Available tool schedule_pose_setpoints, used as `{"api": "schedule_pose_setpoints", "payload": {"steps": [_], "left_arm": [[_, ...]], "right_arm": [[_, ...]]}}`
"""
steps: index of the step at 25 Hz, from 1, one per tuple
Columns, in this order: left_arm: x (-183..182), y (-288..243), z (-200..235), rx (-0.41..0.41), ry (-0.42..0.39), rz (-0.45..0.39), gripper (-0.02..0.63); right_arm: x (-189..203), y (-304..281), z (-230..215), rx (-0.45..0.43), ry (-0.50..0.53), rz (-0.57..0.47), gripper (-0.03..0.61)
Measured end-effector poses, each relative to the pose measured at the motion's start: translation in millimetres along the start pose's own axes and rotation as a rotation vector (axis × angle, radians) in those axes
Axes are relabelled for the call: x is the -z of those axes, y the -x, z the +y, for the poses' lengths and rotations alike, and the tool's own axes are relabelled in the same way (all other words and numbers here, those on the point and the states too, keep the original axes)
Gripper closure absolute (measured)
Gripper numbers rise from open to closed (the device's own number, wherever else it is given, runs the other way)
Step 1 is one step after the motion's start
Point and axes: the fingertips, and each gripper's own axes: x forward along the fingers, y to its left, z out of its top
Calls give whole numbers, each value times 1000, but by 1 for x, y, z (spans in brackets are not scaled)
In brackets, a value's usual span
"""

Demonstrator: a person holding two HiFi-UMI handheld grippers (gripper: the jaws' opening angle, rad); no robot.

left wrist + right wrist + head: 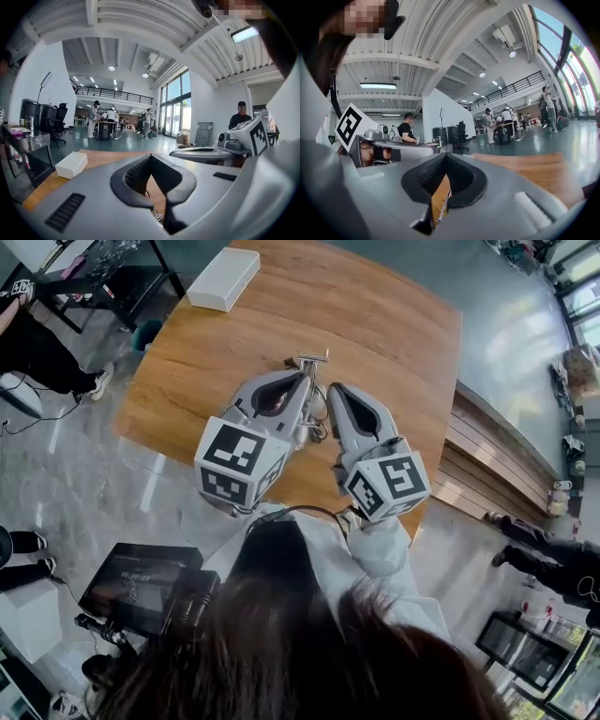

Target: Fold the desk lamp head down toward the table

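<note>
- Your left gripper [151, 157] has its jaws pressed together at the tips, with nothing pinched between them. Only a thin metal rod of the desk lamp [153, 211] shows through the gap behind the pads, lower down.
- Your right gripper [446, 157] is the same: tips meeting and nothing clamped. The lamp's rod [443, 204] shows through the opening below them.
- From the head view, your two grippers sit side by side, left [302, 381] and right [334, 392]. The lamp's slim metal frame [310, 359] stands between and just ahead of their noses, near the middle of the table.
- Neither gripper holds the lamp. Seen from above, most of the lamp is hidden under the grippers, so I cannot tell how its head is angled. I judge the fold as not confirmed, and you would need to see the head lying low toward the table to call it done.
- The wooden table [384, 315] has a white box [223, 277] at its far left corner, well apart from the lamp.
- Around you is a glossy grey floor, with a monitor [141, 587] beside you. People stand about, and the hall has tall windows and a railed mezzanine.
</note>
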Motion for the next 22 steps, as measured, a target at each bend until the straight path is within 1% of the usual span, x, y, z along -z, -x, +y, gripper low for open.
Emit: {"api": "schedule_pose_setpoints", "payload": {"steps": [4, 10, 22], "left_arm": [[1, -1, -3, -5, -11, -1, 611], [1, 0, -2, -7, -10, -4, 611], [1, 0, -3, -3, -5, -8, 612]], "right_arm": [[2, 3, 0, -1, -1, 8, 578], [2, 3, -1, 14, -1, 2, 578], [4, 3, 0, 11, 4, 9, 578]]}}
